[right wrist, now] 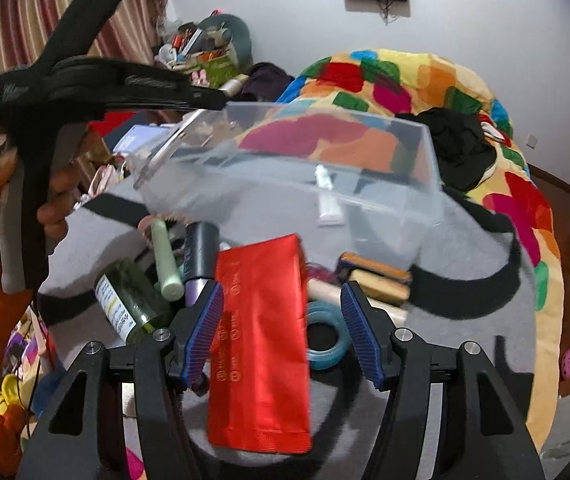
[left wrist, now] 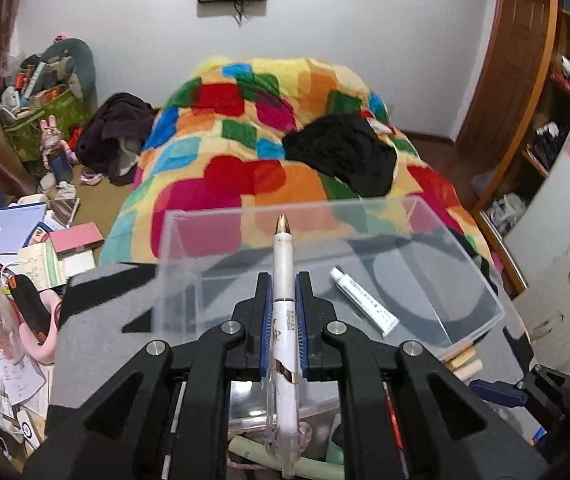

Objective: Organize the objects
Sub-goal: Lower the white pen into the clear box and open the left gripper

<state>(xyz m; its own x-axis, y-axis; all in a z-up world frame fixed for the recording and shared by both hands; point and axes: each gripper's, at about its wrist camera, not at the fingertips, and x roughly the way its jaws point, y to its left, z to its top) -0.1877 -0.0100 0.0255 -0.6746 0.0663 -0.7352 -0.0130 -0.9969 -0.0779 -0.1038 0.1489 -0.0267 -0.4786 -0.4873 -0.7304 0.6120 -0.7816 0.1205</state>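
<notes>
**Pen pinched on the left, pouch under the spread right claw**

The pen [left wrist: 283, 280] is a smooth white barrel with a gold tip and a clear glossy cap end near my camera. My left claw [left wrist: 283, 280] presses its ribbed blue pads [left wrist: 300, 320] together on the barrel, so the pen points forward over the near wall of the bin [left wrist: 465, 256]. The bin is clear, hard plastic, rectangular and open-topped, and stands on a grey felt mat [left wrist: 97, 320] with black curved bands. Inside it lies a small white tube [left wrist: 363, 304], flat on the floor toward the right side.

My right claw [right wrist: 283, 328] is spread wide and holds nothing. Between its ribbed blue pads [right wrist: 359, 332] lies a shiny red foil pouch [right wrist: 261, 344], flat and oblong, on the mat; whether the left pad touches its edge I cannot tell. Just right of the pouch sits a translucent blue ring [right wrist: 325, 344], partly under it.

Left of the pouch are a dark green glass bottle [right wrist: 133, 300] with a white label, a pale green stick [right wrist: 167, 260] and a dark cylinder [right wrist: 201, 248]. Tan bars [right wrist: 381, 280] lie beyond the right pad, near the bin. In the right view my left hand [right wrist: 51, 200] grips the other tool's handle, raised beside the bin's left end. Behind all this lies a bright patchwork blanket [left wrist: 245, 140], with black cloth [left wrist: 341, 152] on it.
</notes>
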